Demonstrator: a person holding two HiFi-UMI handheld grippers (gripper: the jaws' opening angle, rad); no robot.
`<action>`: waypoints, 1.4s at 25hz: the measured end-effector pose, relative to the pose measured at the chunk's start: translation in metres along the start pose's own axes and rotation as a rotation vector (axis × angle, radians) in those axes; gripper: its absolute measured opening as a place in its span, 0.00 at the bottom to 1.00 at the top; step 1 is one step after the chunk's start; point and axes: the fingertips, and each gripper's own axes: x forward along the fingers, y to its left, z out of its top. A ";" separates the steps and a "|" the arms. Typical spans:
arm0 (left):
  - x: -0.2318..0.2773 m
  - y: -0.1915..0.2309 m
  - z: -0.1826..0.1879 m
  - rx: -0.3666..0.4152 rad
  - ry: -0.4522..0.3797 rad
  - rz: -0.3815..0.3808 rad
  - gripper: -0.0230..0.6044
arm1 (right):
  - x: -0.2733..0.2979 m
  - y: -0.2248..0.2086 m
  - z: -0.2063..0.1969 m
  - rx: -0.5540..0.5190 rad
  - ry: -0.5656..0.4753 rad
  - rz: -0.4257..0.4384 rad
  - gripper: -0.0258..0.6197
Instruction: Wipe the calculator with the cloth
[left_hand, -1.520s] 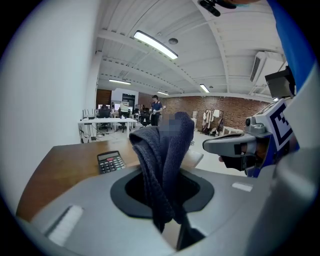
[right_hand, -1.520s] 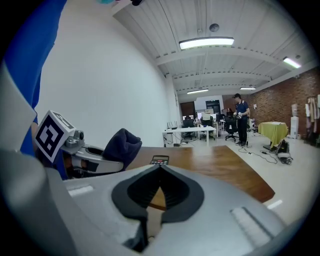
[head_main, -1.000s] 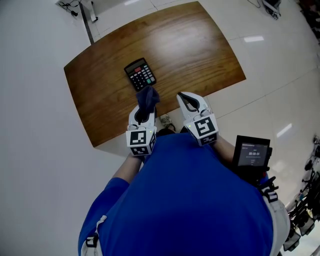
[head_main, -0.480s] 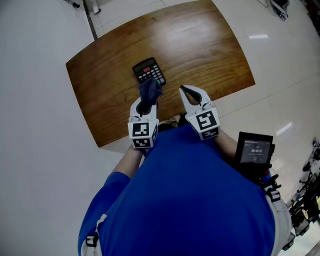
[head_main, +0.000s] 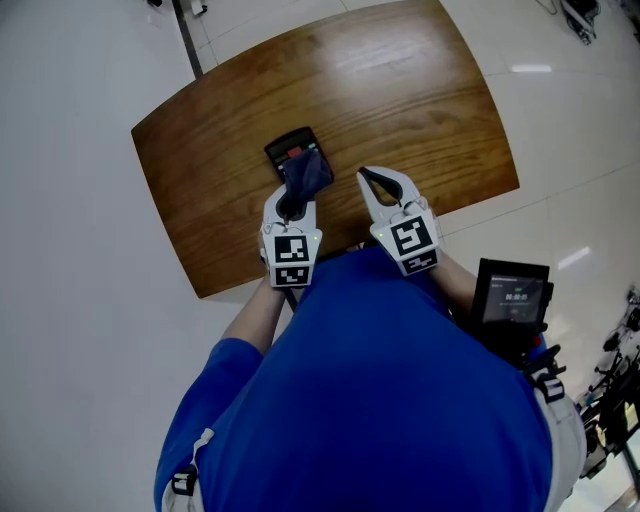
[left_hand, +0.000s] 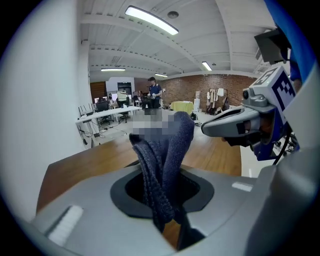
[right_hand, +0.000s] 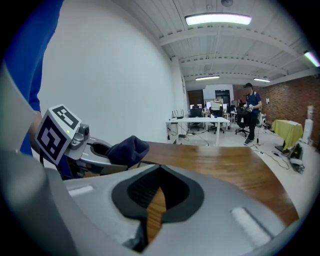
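Brown wooden bench (head_main: 400, 90), rounded corners, stands on pale shiny floor (head_main: 70, 200). Black calculator (head_main: 286, 150) lies flat on bench, nearer front edge. Dark blue cloth (head_main: 306, 172) hides part of calculator.

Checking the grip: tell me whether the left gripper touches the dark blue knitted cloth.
Touching. The left gripper view shows the dark blue knitted cloth pinched between the jaws of the left gripper.
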 end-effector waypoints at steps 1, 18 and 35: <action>0.004 -0.001 -0.001 0.020 0.009 -0.003 0.18 | 0.000 -0.002 -0.001 -0.001 0.003 -0.005 0.04; 0.039 0.011 -0.010 0.414 0.184 0.093 0.18 | -0.006 -0.006 -0.007 -0.010 0.009 -0.002 0.04; 0.022 0.050 -0.045 0.353 0.309 0.149 0.18 | -0.003 -0.002 -0.005 -0.021 0.011 0.013 0.04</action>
